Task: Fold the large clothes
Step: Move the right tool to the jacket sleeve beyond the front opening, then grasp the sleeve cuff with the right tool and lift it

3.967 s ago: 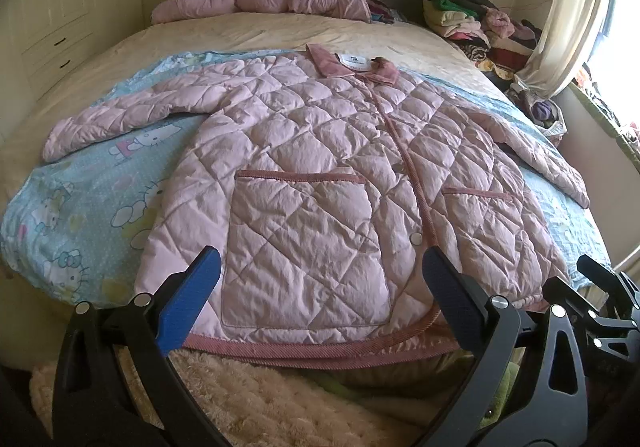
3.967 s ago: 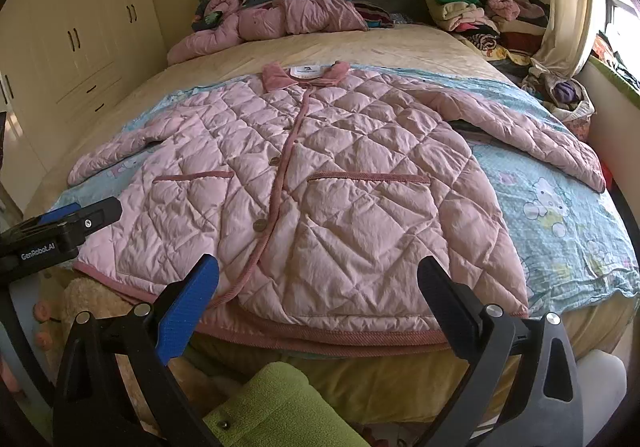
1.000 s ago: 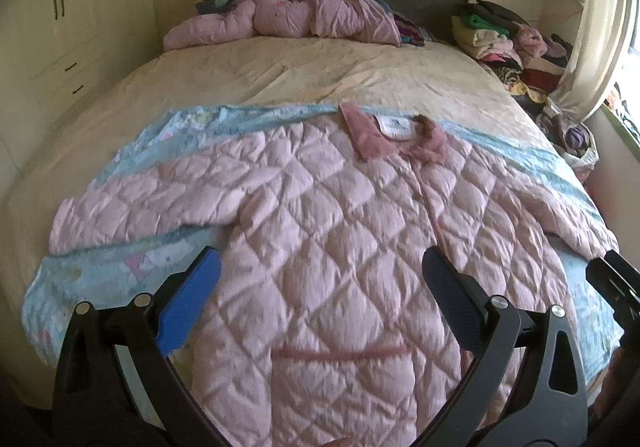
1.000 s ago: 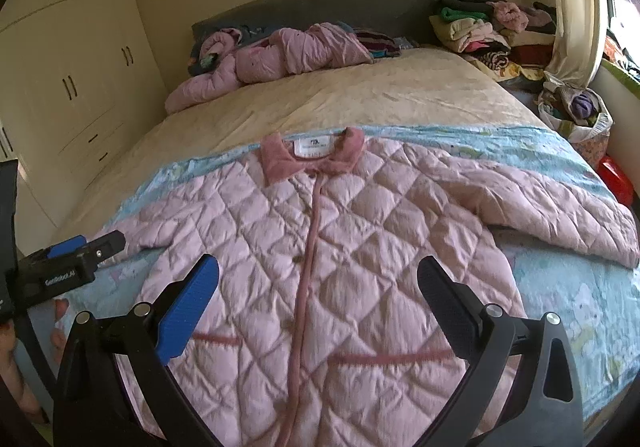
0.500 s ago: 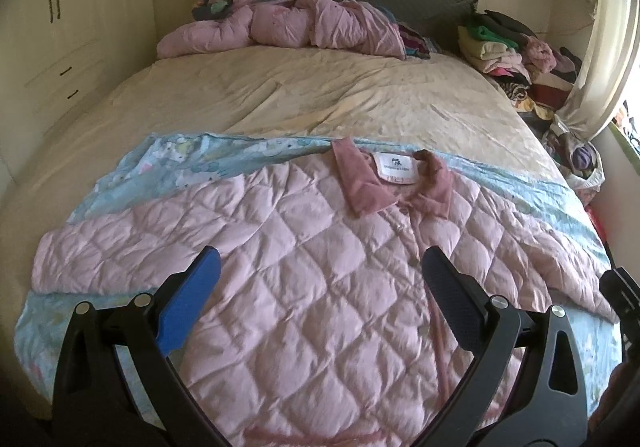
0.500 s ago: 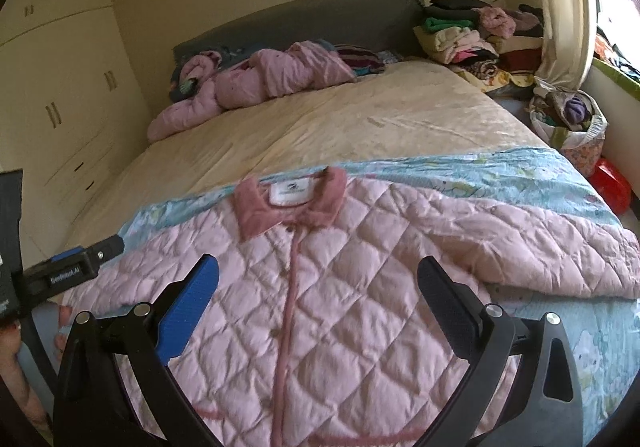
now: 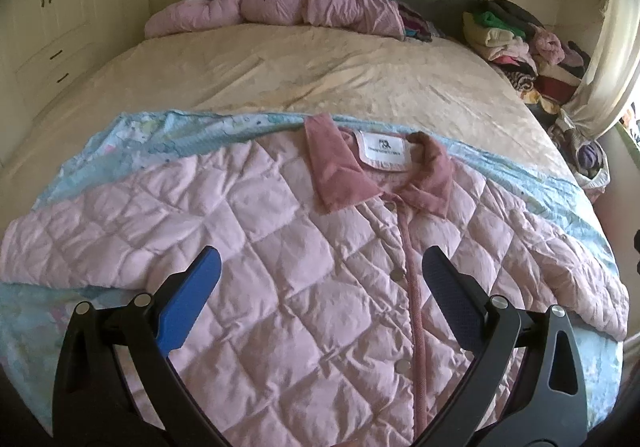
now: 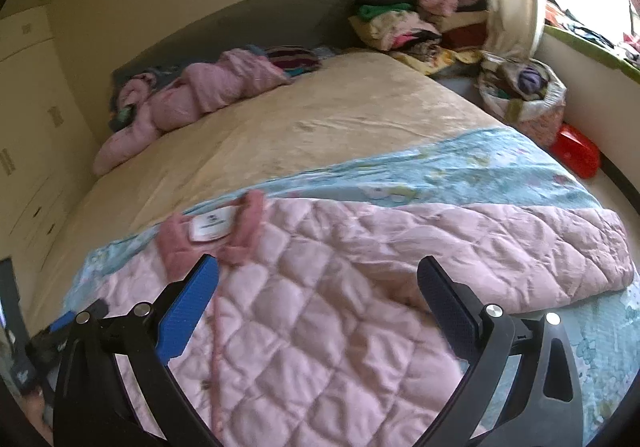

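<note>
From the left wrist view, we see the left gripper (image 7: 320,267) spread wide and empty, hovering above the chest of the quilted pink jacket (image 7: 280,287). The jacket lies face up on a blue printed sheet (image 7: 152,135) across the foot half of the bed (image 7: 320,63), collar (image 7: 340,175) toward the headboard. The risk we judge here: the padding is thick and slippery, so a shallow pinch could catch only the top layer and drag the front open instead of turning the whole side over. The hem and the left cuff are cut off by the frame.

From the right wrist view, the right gripper (image 8: 316,279) is likewise released, holding nothing, above the shoulder by the collar (image 8: 248,231). The right sleeve (image 8: 500,247) stretches toward the bed's right edge — its cuff near the drop, so a careless pull could tip it over the side or bunch the loose sheet beneath. This view is motion-blurred; the dark shape at the lower left is probably the other gripper, though we cannot be sure. The jacket's lower half is hidden.
</note>
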A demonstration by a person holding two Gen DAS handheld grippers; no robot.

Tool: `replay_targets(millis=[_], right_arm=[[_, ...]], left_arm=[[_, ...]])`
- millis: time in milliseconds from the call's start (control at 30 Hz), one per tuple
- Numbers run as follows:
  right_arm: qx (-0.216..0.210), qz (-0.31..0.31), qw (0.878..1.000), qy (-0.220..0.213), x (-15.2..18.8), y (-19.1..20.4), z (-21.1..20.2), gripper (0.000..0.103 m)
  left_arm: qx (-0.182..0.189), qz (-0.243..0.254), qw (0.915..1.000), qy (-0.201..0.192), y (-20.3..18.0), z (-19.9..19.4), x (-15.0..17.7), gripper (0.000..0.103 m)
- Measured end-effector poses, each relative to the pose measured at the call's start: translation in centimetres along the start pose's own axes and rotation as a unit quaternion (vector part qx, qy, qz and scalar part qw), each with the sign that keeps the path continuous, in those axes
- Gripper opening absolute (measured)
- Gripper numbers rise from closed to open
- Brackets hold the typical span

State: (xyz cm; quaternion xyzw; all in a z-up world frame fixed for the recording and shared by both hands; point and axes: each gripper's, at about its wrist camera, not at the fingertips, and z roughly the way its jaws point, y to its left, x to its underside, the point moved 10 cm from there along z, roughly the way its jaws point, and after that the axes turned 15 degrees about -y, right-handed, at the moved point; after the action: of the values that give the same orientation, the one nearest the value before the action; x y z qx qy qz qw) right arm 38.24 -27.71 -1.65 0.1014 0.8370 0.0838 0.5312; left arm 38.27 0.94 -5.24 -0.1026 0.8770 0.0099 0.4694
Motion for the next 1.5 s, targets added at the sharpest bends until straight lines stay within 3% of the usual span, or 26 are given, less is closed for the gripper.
replay_targets(millis=[500, 767, 900, 1100, 1200, 1333, 1500], right_arm=[[0.109, 0.085, 0.99, 0.018, 2.4, -13.0, 4.1, 0.099], [0.164, 0.122, 0.979, 0.018, 3.7, -20.0, 4.3, 0.099], [0.207, 0.162, 0.965, 0.015, 5.0, -24.7, 3.9, 0.099], [0.286, 0.236, 0.929, 0.006, 7.8, -32.5, 2.5, 0.099], [0.304, 0.28, 0.91, 0.013, 9.5, -35.4, 2.1, 0.099], [0.301, 0.312, 0.901, 0.019, 10.5, -37.7, 2.5, 0.099], [0.294, 0.33, 0.897, -0.007, 9.9, -40.5, 3.5, 0.099]], left_arm=[[0.0, 0.02, 0.9993, 0.031, -2.5, 3.5, 4.7, 0.094], [0.037, 0.03, 0.9976, 0.05, -5.2, 4.2, 7.2, 0.094], [0.049, 0.038, 0.9964, 0.058, -6.4, 4.1, 8.4, 0.094], [0.049, 0.049, 0.9959, 0.058, -7.1, 3.8, 9.1, 0.094], [0.051, 0.049, 0.9958, 0.059, -7.1, 3.8, 9.2, 0.094], [0.053, 0.039, 0.996, 0.061, -6.9, 3.7, 9.3, 0.094], [0.044, 0.041, 0.9964, 0.06, -6.2, 3.8, 9.1, 0.094]])
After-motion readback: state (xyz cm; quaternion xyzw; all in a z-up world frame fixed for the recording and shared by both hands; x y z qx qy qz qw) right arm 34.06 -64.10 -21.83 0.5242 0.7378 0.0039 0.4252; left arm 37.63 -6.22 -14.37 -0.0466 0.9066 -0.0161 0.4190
